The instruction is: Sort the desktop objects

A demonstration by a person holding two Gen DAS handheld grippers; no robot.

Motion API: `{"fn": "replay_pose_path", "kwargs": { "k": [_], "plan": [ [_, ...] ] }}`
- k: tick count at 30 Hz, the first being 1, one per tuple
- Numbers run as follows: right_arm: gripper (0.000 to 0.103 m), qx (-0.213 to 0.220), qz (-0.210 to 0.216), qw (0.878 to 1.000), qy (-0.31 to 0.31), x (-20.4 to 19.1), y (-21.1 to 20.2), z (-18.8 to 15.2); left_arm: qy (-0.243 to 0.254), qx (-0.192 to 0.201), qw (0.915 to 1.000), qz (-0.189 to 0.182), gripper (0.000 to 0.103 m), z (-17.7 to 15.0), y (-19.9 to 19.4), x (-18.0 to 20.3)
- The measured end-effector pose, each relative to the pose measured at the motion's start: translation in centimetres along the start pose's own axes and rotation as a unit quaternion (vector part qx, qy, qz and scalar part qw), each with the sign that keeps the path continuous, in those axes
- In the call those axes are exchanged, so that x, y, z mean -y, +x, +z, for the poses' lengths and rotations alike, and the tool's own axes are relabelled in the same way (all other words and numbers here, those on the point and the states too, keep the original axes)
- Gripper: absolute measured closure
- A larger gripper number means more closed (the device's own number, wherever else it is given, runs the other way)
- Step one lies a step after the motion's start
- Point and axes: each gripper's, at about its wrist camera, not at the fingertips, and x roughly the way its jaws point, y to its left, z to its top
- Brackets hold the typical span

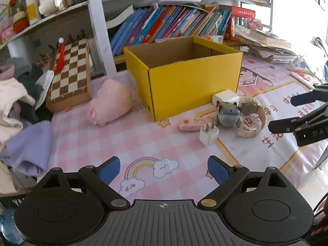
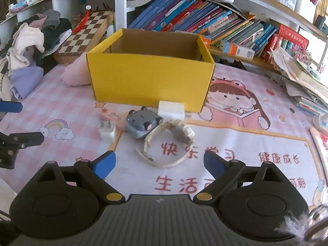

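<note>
An open yellow cardboard box (image 1: 190,78) (image 2: 149,78) stands on the pink desk mat. In front of it lie a cream wristwatch (image 2: 170,143) (image 1: 251,114), a small grey toy (image 2: 141,125) (image 1: 227,116), a white plug adapter (image 2: 107,131) (image 1: 208,135), a white charger block (image 2: 171,108) (image 1: 225,97) and a pink flat case (image 1: 193,124) (image 2: 113,115). My left gripper (image 1: 164,169) hovers open over the rainbow print, short of the adapter. My right gripper (image 2: 160,164) is open just short of the watch strap, with nothing between its fingers.
A pink plush toy (image 1: 109,102) lies left of the box. A chessboard (image 1: 70,71) leans at the back left beside piled clothes (image 1: 18,110). Books (image 2: 205,22) fill the shelf behind. Stacked papers (image 2: 303,82) sit at the right.
</note>
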Motion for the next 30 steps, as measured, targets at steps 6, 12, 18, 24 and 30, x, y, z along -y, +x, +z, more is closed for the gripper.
{"fn": "replay_pose_path", "kwargs": {
  "k": [6,12,18,24,30],
  "plan": [
    [0.01,-0.011,0.002,1.0,-0.021,-1.4,0.6,-0.2,0.004,-0.007,1.0,-0.003,0.009,-0.4,0.6,0.3],
    [0.01,-0.002,-0.003,0.999,-0.033,-1.7,0.7,0.2,-0.008,-0.002,1.0,0.0,0.009,-0.1,1.0,-0.2],
    [0.01,0.009,-0.004,0.999,-0.04,-1.6,0.6,0.9,-0.023,0.005,0.9996,0.012,0.009,0.3,1.5,-1.3],
    [0.013,0.017,0.007,0.997,-0.069,-2.0,0.7,1.3,-0.023,0.011,0.9994,0.024,0.009,0.5,2.0,-2.0],
    [0.022,0.005,0.009,0.996,-0.091,-2.4,1.7,1.9,-0.034,0.009,0.9988,0.032,0.009,0.8,2.9,-3.0]
  ]
}}
